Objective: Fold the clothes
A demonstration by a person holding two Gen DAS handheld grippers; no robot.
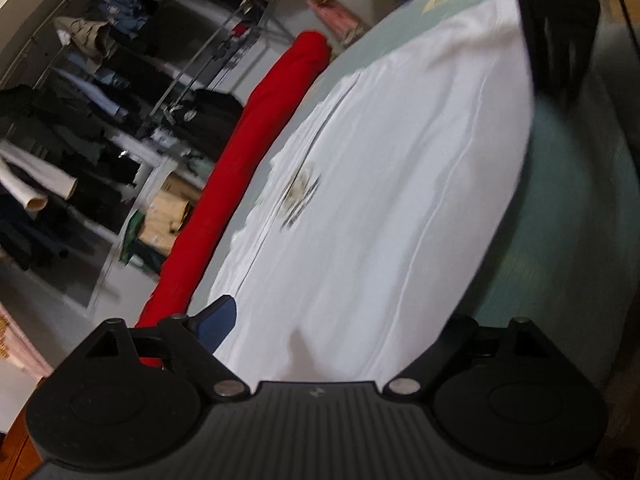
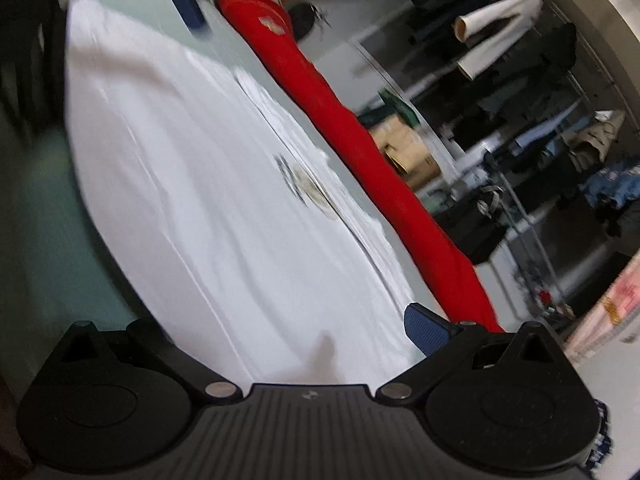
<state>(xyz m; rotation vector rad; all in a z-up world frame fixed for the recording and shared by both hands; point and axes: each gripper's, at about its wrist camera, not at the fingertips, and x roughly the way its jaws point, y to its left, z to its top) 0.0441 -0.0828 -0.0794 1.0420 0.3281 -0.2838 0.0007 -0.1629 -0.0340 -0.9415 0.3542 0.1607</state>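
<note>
A white garment lies spread flat on a pale green table, its small printed emblem facing up and several layers stacked along the far side, so it looks partly folded already. Just beyond it a long red roll of fabric runs along the table edge, and past that stand racks of hanging clothes.

The 2 grippers sit low at opposite ends of the cloth, facing each other. The left gripper has its jaws spread wide over the near hem; only 1 blue pad shows, resting at the cloth's edge, and nothing is pinched. The right gripper looks much the same from its own camera — 1 blue pad visible at the cloth's red-roll side, the other finger hidden — so it seems open and empty, though I cannot be sure. In the left wrist view a dark blurred shape at the far end is probably the right gripper, too smeared to read.

My guess is that the next fold is about to start. To do it well, each claw should slide its lower finger under all the layers at matching corners, close firmly, then lift together and level — uneven height would skew the crease. Keeping clear of the red roll matters too, since a pad could snag it.
</note>
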